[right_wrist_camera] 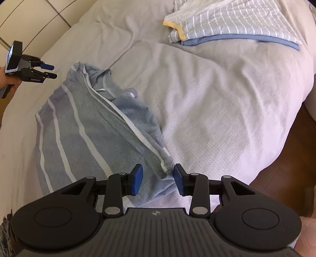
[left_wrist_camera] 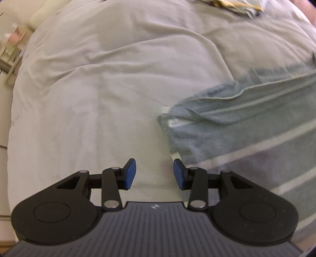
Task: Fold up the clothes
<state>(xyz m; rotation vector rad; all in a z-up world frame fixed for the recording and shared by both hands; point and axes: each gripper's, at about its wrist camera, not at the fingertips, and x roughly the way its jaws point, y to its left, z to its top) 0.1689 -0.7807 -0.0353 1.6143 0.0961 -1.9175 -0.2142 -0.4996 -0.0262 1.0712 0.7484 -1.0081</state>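
Bed with a wrinkled pale grey cover (right_wrist_camera: 217, 102), carrying all the clothes. Only the right wrist view shows its far part, where a folded grey-and-white checked cloth with yellow and blue edging (right_wrist_camera: 233, 23) lies well apart from the task garment; the left wrist view catches just a blurred corner of that cloth (left_wrist_camera: 237, 6) at its top edge. The right wrist view alone also shows pale tiled floor beyond the bed at far left and dark wooden floor (right_wrist_camera: 292, 162) at near right.

Grey-blue knit garment with thin white stripes (right_wrist_camera: 83, 138), lying partly folded on the near left of the bed in the right wrist view. Its long axis runs diagonally from near right to far left, the collar end pointing far left. In the left wrist view the garment (left_wrist_camera: 246, 138) fills the right side, stripes slanting up to the right.

Right gripper (right_wrist_camera: 158, 179), blue pads spread, straddling the garment's near corner without pinching it.

Left gripper (left_wrist_camera: 154, 173), pads spread over bare cover just left of the garment's edge; also seen in the right wrist view at far left (right_wrist_camera: 49, 71), held in a hand (right_wrist_camera: 6, 83).
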